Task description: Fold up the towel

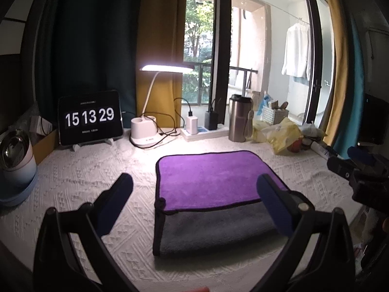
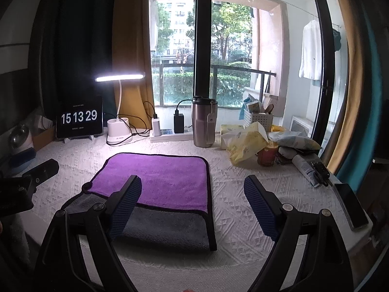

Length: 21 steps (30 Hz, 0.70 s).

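Towel at table centre, purple flap over grey, uneven. Left gripper and right gripper — both spread wide, empty. Pinch near corners at 6 o'clock together — lift evenly, align edges.

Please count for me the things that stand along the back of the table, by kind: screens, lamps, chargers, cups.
Clock screen: 1
Desk lamp: 1
Chargers, one white charger and one black charger: 2
Steel cup: 1
Total: 5
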Each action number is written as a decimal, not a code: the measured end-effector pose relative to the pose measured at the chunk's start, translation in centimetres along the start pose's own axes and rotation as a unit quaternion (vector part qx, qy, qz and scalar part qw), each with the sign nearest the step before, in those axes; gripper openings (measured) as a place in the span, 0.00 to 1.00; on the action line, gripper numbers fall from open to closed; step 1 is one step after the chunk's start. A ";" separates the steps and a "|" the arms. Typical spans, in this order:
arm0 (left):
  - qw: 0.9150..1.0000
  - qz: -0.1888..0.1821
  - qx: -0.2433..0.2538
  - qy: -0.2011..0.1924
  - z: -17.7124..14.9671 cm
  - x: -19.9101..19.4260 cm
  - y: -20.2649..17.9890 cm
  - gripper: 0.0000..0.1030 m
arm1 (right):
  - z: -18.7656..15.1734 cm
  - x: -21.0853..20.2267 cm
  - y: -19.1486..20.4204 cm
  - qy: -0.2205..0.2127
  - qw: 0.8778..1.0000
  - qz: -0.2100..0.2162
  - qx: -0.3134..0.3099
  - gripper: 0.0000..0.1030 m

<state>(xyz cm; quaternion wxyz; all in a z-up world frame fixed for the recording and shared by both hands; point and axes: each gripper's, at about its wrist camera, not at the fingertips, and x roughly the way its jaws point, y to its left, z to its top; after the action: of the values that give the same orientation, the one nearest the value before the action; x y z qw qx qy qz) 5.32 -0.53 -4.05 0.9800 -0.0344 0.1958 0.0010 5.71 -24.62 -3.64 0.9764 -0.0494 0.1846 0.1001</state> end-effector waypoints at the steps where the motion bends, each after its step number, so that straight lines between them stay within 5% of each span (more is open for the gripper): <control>1: 1.000 0.002 -0.002 0.008 -0.1 0.5 0.3 0.99 | 0.0 0.3 -0.2 0.004 1.000 0.000 0.001 0.86; 21: 0.989 0.011 -0.012 0.147 -3.0 8.7 1.7 0.98 | -1.9 7.4 -2.3 0.096 0.995 0.017 0.016 0.75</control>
<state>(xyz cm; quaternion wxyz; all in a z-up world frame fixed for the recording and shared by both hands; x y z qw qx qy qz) 12.16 0.82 -10.30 0.9402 -0.0442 0.3376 0.0093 12.27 -25.78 -8.03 0.9530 -0.0402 0.2797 0.1090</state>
